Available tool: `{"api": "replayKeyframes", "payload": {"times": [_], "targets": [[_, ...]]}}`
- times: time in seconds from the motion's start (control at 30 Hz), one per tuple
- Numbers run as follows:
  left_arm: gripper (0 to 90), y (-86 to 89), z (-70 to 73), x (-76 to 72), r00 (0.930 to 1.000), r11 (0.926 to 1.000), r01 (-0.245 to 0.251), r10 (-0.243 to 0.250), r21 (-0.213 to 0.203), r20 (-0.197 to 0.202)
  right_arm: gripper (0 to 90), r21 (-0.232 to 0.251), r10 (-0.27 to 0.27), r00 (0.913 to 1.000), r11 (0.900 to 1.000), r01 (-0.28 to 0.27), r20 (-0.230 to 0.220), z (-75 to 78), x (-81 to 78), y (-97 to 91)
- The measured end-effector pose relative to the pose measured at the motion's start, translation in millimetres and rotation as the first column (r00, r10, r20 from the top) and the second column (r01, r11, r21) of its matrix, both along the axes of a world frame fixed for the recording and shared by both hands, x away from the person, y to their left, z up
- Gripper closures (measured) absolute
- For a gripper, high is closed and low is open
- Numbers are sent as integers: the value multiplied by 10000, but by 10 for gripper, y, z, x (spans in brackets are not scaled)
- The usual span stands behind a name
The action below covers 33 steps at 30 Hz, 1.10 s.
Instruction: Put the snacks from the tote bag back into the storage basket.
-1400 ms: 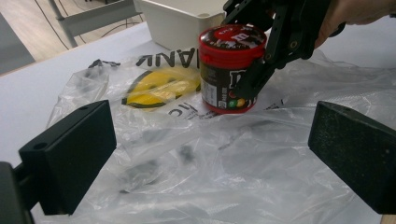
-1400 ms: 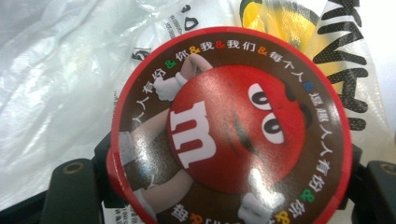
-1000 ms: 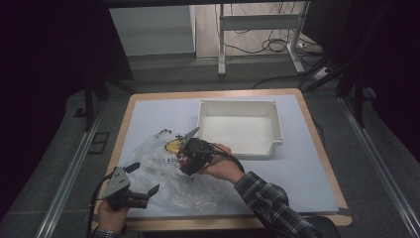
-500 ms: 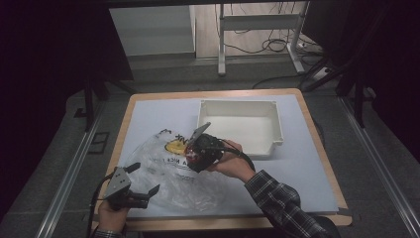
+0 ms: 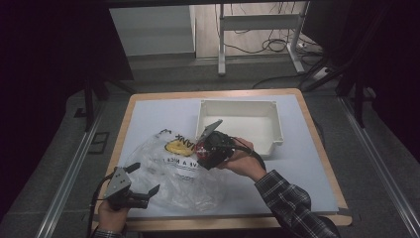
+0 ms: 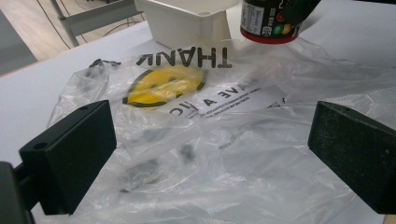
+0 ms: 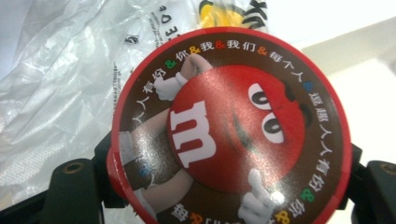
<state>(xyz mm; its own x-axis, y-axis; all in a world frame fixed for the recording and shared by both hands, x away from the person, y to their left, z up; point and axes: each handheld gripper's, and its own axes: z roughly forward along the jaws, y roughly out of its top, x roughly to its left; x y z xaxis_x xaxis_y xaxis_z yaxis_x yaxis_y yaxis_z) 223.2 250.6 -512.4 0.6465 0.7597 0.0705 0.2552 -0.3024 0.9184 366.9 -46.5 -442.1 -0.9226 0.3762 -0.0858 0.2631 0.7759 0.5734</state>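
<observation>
M&M's candy tub [image 7: 229,126] is clamped in the right gripper [image 5: 214,148], held above the plastic bag [image 5: 183,173] near the white bin [image 5: 270,130]. Left gripper [image 5: 141,181] gapes empty. Risk: round tub slipping sideways from the pads.

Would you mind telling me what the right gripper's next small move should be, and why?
Probably carry the candy tub on to the white bin and lower it in. The right gripper is shut on the tub, lifted off the plastic bag, right by the bin's near corner. The left gripper hangs open at the bag's edge.
</observation>
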Motion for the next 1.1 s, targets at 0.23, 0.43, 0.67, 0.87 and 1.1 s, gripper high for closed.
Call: {"api": "replayKeyframes", "payload": {"times": [0.23, 0.43, 0.67, 0.87, 1.1], "targets": [[9, 1, 1, -1, 10000, 10000, -1, 1, -16, 15, 258, 63, -198, 9998, 9998, 197, 61, 45, 32, -91], [9, -4, 3, -3, 10000, 10000, 7, -7, 23, 18, 258, 70, -438, 9989, 9990, 437, 158, 83, 72, -179], [9, -7, 3, -6, 10000, 10000, 1, -1, 45, 18, 257, 103, -631, 9978, 9980, 630, 180, 95, 138, -260], [9, -7, 3, -9, 10000, 10000, -7, 7, 62, 23, 257, 162, -719, 9973, 9973, 716, 149, 91, 199, -288], [9, -7, 4, -9, 10000, 10000, 3, -3, 53, 24, 258, 147, -764, 9969, 9970, 762, 171, 111, 263, -304]]}}
